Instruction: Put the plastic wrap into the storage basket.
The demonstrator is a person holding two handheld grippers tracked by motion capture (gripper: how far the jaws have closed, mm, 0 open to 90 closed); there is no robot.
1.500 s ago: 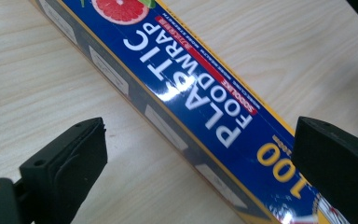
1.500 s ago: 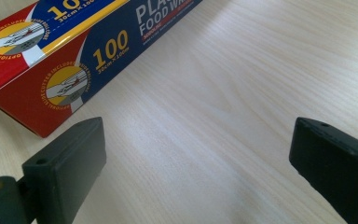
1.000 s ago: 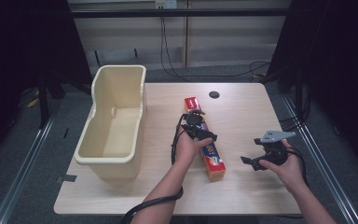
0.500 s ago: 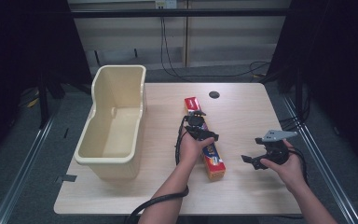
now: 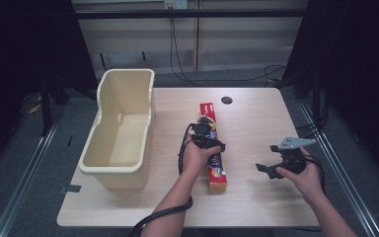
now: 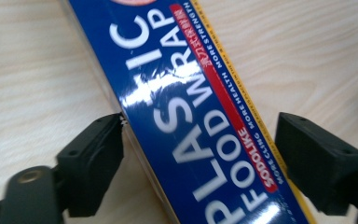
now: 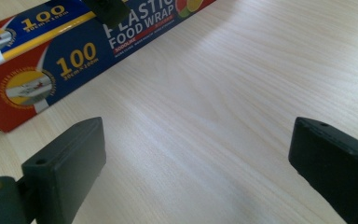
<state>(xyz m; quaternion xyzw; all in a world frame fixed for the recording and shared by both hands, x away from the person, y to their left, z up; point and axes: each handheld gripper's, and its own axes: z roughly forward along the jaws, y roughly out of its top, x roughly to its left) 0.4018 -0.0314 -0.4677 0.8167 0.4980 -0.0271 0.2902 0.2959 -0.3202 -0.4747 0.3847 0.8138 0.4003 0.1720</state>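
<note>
Blue plastic wrap box between closing left gripper fingers, one touching, right gripper level, fingers wide.

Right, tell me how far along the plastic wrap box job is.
Done: the left gripper straddles the plastic wrap box on the table. In hand: its jaws have just been closing on the box; one pad seems to touch an edge, the other stands clear, so no grip yet. Left: gripping, lifting, probably moving it to the cream bin. The right gripper is open over bare wood.
</note>
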